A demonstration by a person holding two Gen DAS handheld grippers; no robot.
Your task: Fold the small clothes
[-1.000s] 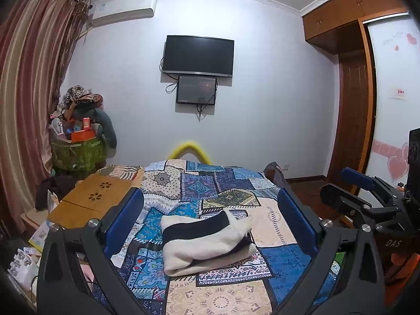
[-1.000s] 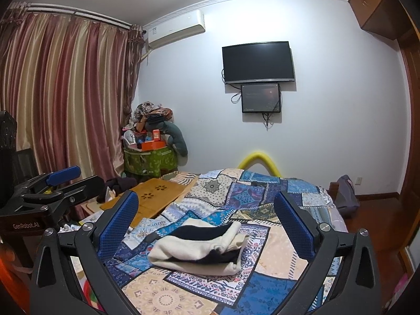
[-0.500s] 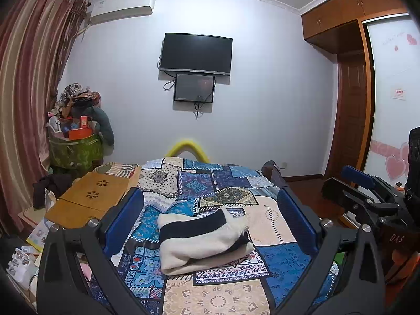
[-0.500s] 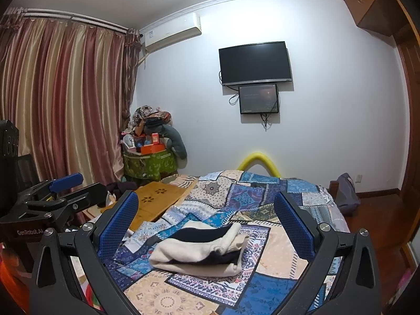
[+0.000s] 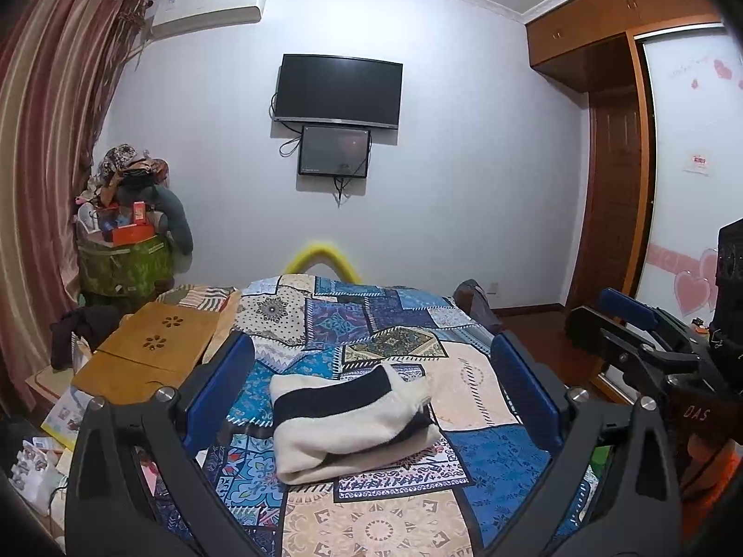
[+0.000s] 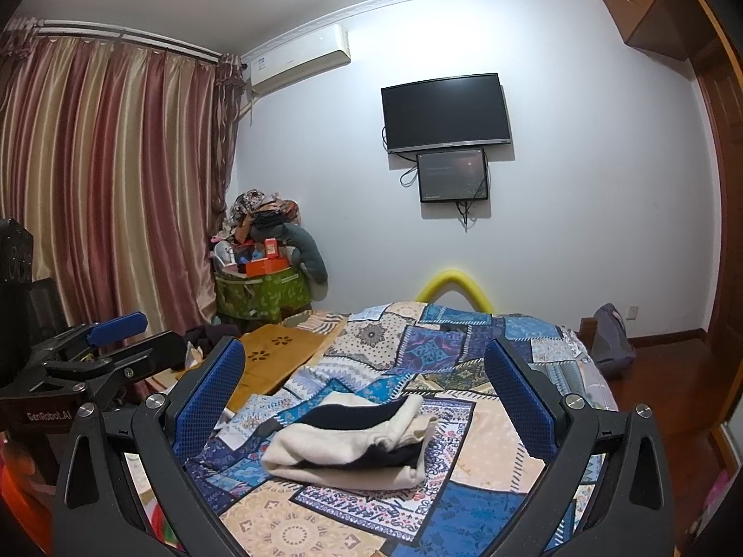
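Note:
A cream and black garment (image 5: 353, 422) lies folded into a thick bundle on the patchwork bedspread (image 5: 469, 390). It also shows in the right wrist view (image 6: 353, 443). My left gripper (image 5: 371, 390) is open and empty, held above and short of the bundle. My right gripper (image 6: 364, 399) is open and empty too, held back from the bundle. The right gripper shows at the right edge of the left wrist view (image 5: 645, 339). The left gripper shows at the left edge of the right wrist view (image 6: 102, 352).
A wooden lap table (image 5: 153, 352) lies on the bed's left side. A green basket piled with things (image 5: 125, 260) stands in the left corner by the curtains (image 6: 107, 195). A wardrobe (image 5: 617, 167) and bare floor are on the right. Two screens (image 5: 336, 93) hang on the far wall.
Both grippers have lifted and drawn back slightly from the bundle. The folded garment has not moved.

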